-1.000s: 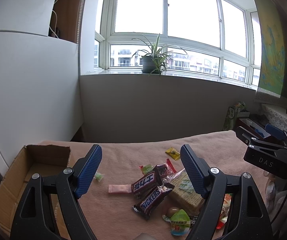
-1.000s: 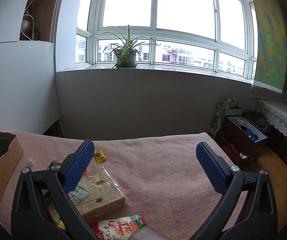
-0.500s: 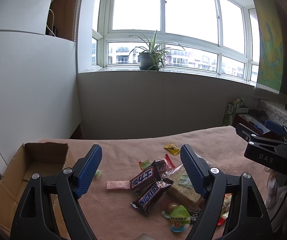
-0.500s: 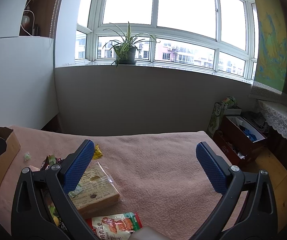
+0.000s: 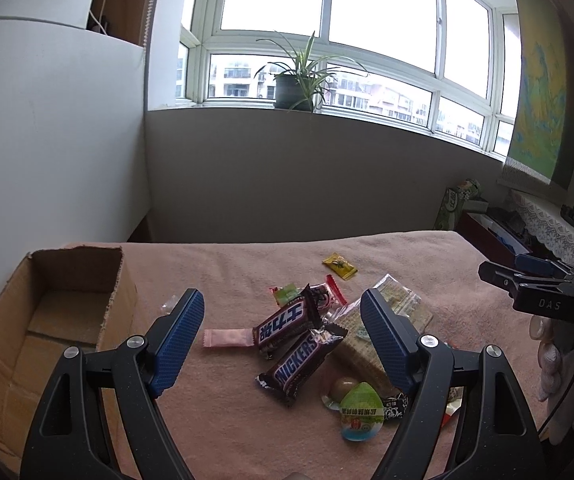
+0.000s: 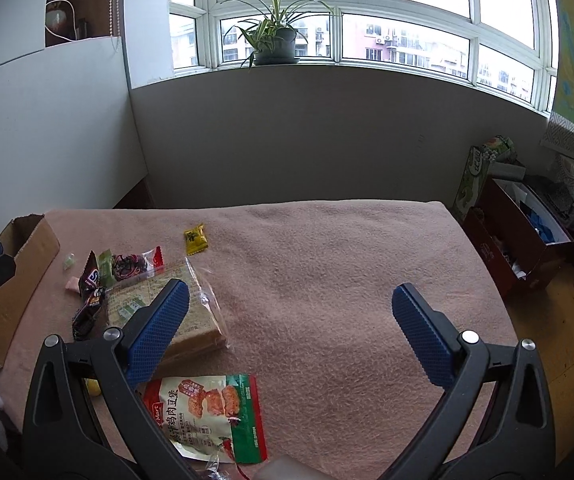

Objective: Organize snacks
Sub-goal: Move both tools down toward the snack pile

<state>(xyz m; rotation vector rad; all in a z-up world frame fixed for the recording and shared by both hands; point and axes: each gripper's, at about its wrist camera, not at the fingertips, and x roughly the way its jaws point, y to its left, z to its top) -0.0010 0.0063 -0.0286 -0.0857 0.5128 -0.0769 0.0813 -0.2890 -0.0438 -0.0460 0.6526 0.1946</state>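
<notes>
Snacks lie scattered on a pink blanket [image 6: 347,264]. My left gripper [image 5: 283,336] is open above two Snickers bars [image 5: 299,364], with a pink wrapped sweet [image 5: 227,338], a cracker pack [image 5: 371,332], a jelly cup [image 5: 361,410] and a yellow sachet [image 5: 339,265] around them. An open cardboard box [image 5: 59,320] sits to its left. My right gripper [image 6: 287,332] is open and holds nothing; the cracker pack [image 6: 195,320] and a red-green meat snack bag [image 6: 211,416] lie by its left finger. The yellow sachet [image 6: 196,238] lies farther back.
The right gripper's black body [image 5: 543,296] shows at the left wrist view's right edge, with a gloved hand [image 5: 547,356] below it. A red box [image 6: 519,240] of clutter stands on the floor right of the bed. A potted plant [image 6: 275,40] sits on the windowsill.
Both cameras have tilted down and risen a little, so the snacks and blanket sit higher in view. Nothing has been grasped; both grippers stay open.
</notes>
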